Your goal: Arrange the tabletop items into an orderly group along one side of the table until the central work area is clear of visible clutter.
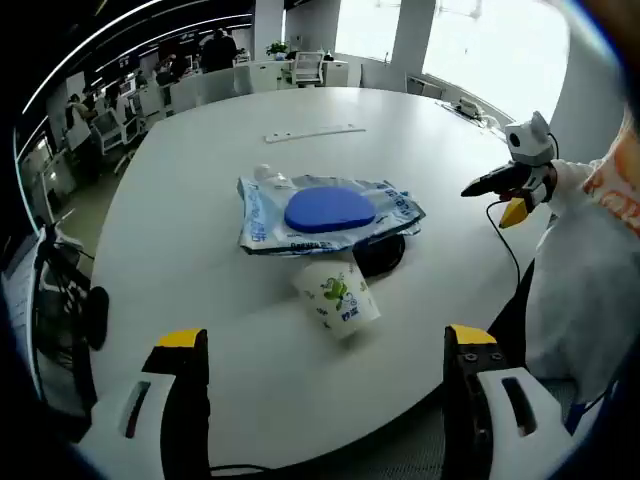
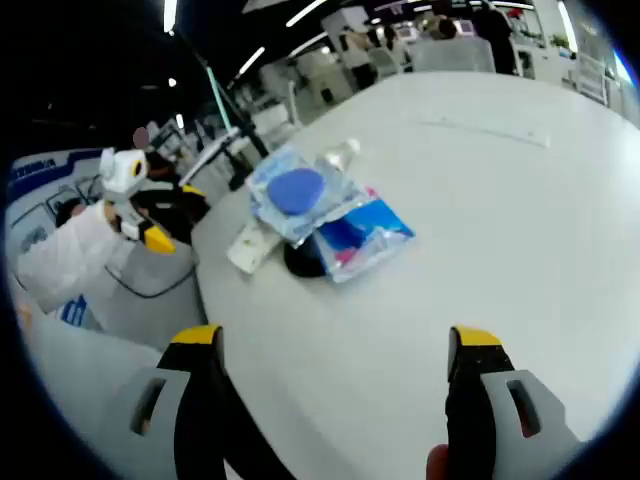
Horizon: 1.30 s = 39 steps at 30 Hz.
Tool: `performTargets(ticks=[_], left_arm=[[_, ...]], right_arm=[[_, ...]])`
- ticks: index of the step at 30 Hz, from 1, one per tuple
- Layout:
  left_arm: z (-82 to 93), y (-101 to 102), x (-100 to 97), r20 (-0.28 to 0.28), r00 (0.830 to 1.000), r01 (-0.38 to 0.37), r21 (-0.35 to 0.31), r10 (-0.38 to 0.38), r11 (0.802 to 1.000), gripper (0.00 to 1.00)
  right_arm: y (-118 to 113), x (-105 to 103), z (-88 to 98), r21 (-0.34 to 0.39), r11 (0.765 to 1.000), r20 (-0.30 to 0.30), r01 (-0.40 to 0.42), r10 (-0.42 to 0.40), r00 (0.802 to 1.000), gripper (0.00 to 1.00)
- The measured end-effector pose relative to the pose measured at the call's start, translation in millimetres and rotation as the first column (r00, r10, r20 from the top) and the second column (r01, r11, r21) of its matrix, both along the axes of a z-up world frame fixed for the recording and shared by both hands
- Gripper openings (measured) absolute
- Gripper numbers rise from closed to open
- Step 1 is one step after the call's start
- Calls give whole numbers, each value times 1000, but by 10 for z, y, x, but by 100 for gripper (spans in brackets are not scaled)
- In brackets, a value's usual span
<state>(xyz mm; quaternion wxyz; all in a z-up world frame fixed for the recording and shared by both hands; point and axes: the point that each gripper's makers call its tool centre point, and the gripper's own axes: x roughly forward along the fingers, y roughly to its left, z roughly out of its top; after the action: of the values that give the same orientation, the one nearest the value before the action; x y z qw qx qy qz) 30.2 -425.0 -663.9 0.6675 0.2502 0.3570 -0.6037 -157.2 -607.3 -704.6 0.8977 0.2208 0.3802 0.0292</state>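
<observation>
Both jaws wide apart; paper cup (image 1: 337, 292) on side beside blue pouch (image 1: 325, 215)

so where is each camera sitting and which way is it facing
Left gripper view: rides the left hand-held gripper, its jaws wide apart, looking across the white table at the paper cup and blue disc on a plastic packet; the right hand-held gripper and a white sleeve enter from the right.
Right gripper view: rides the right hand-held gripper, its jaws apart, facing the same pile from another side; the left hand-held gripper shows at left.
Shared: table, cup, disc, packet.
</observation>
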Motion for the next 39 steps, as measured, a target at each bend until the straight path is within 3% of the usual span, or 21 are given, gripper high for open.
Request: performTargets(ticks=[12, 39], left_arm=[[-59, -46, -21, -19, 1000, 12, 18, -12, 1000, 100], [35, 8, 76, 3, 1000, -27, -1, 27, 1000, 100]], right_arm=[[-74, -50, -44, 31, 999, -20, 39, -38, 999, 88], [-103, -94, -48, 76, 993, -28, 93, -91, 995, 85]])
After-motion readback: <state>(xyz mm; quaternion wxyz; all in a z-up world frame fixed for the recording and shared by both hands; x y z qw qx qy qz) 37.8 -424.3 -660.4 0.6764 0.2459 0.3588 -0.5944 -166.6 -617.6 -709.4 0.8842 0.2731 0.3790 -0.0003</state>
